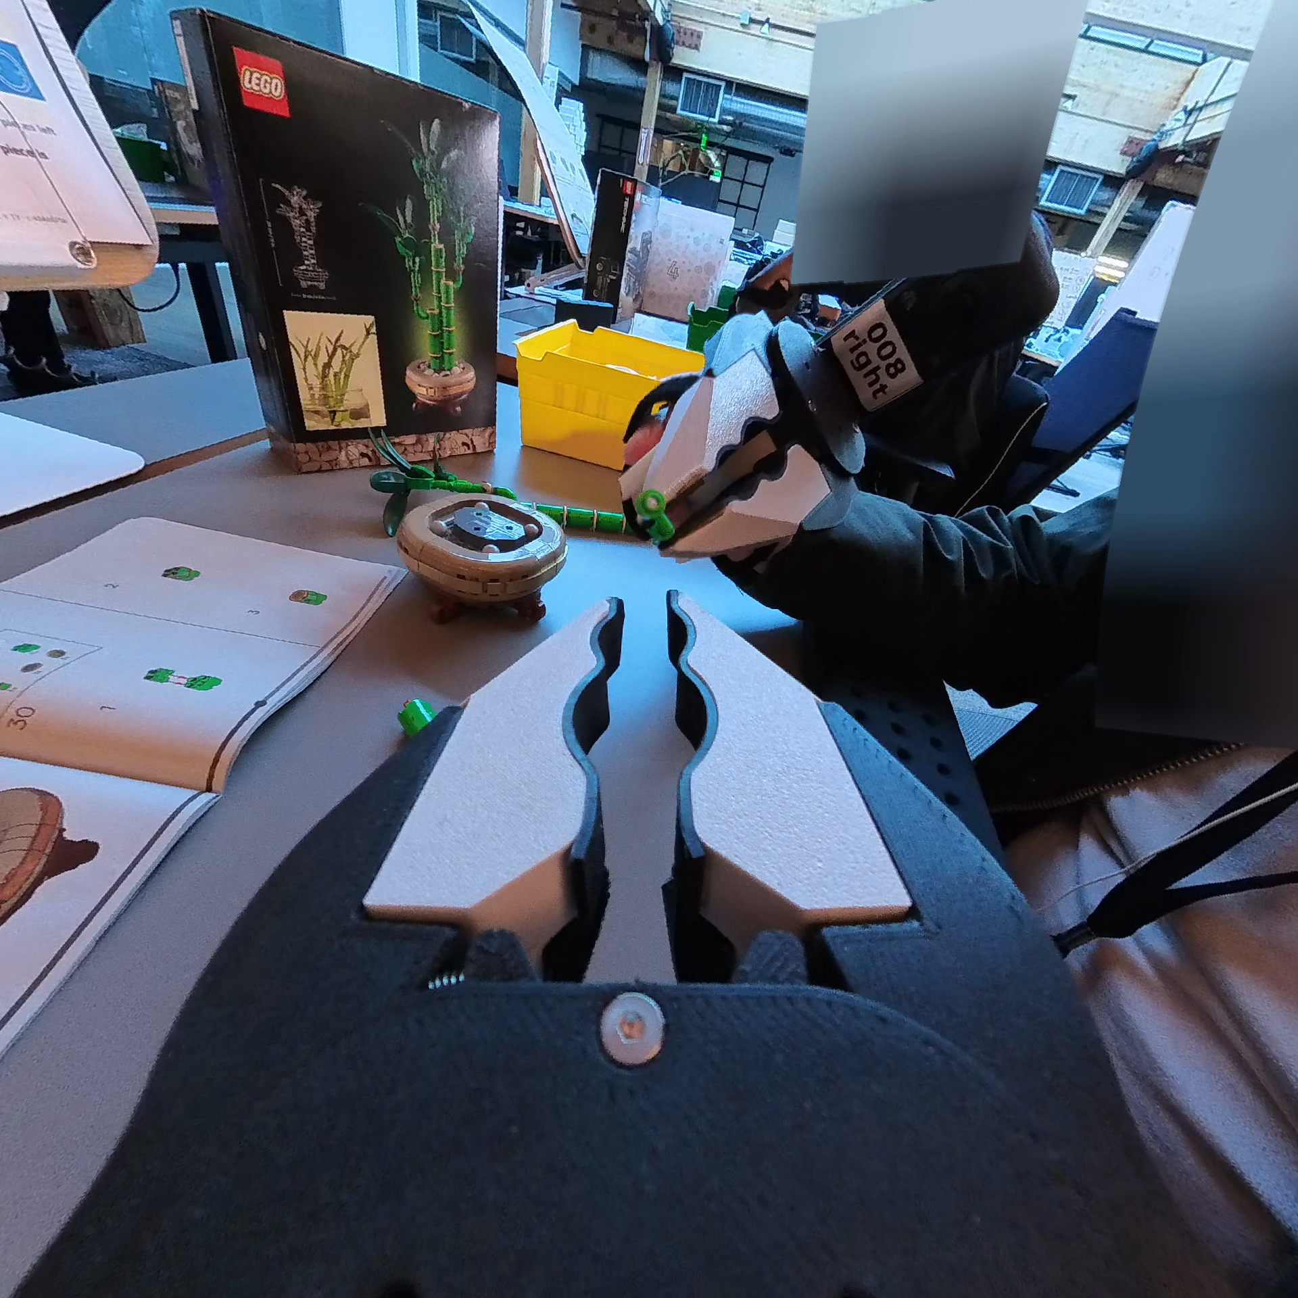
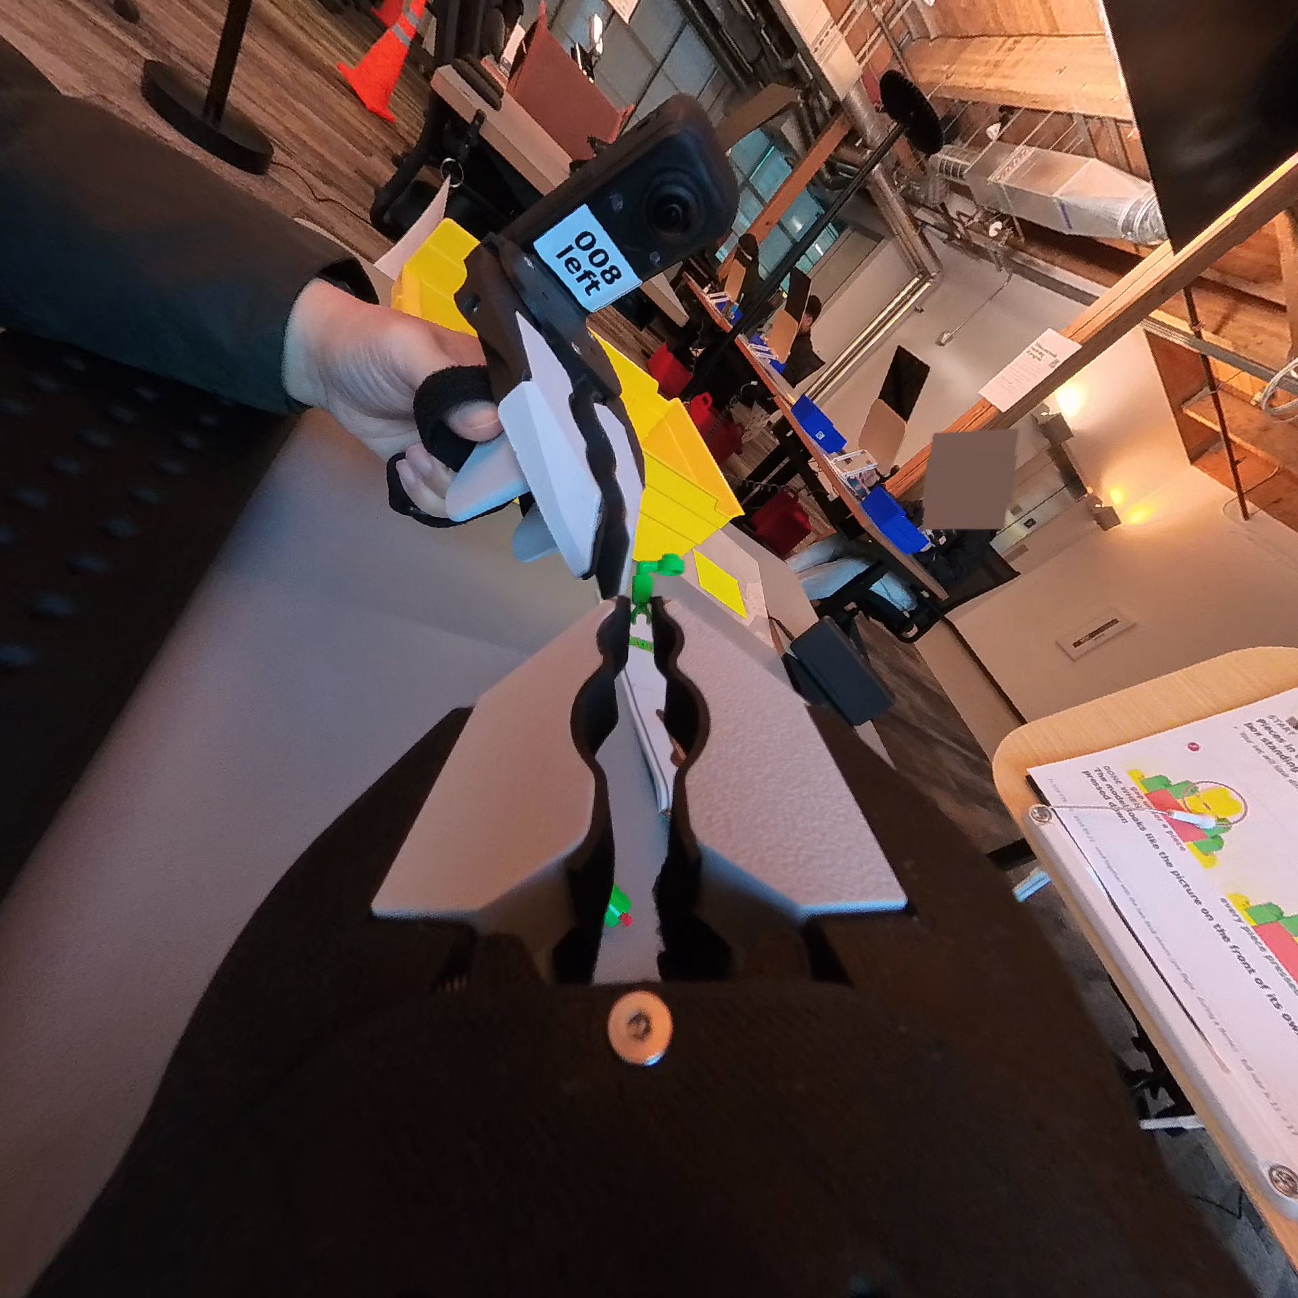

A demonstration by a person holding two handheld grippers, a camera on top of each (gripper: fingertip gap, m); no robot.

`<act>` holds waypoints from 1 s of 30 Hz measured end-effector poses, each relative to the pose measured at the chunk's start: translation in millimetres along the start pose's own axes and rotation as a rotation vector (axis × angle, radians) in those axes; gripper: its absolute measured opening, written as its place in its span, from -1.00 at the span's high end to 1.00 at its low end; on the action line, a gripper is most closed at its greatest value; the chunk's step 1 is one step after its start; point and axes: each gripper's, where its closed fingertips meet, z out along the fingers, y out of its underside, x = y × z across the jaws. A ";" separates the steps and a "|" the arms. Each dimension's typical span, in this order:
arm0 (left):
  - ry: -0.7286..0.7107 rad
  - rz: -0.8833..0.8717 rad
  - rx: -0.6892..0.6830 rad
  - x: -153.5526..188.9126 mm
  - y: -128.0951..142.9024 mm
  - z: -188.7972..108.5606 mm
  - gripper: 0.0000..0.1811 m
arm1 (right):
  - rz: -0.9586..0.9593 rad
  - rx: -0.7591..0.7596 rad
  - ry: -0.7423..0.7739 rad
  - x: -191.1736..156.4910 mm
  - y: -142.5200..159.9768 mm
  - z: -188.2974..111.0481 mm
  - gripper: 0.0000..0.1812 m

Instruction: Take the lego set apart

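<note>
The right hand-held gripper is closed on a small green piece, pinched at its fingertips and lifted clear of the desk. In the right wrist view the same piece projects beyond the fingertips, with a bent green stub at its far end. The left hand-held gripper holds nothing; its jaws stand narrowly apart, with only the desk surface visible between them, and it hovers near the right one.

The rest of the set lies on the desk. The tan round pot stands on its dark feet beside the open instruction booklet. A green stalk, still jointed in segments and with leaves at one end, lies flat behind the pot, in front of the set's box. One loose green piece rests on the desk near the booklet's edge. A yellow bin stands beyond the stalk.

Step in hand, as judged: a small piece has been separated and is being carried or prepared for further splitting.

Next move, as judged: if the held piece consists of more than one part, the left hand-held gripper must close on the projecting end and pull straight away. Otherwise, deposit it, most likely in the yellow bin, then return to the stalk. The piece is small and held at the tips only; keep the grip firm.
</note>
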 end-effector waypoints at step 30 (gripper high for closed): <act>-0.033 0.034 -0.061 -3.9 11.2 3.4 0.88 | -0.027 -0.004 0.005 -1.0 0.0 0.7 0.95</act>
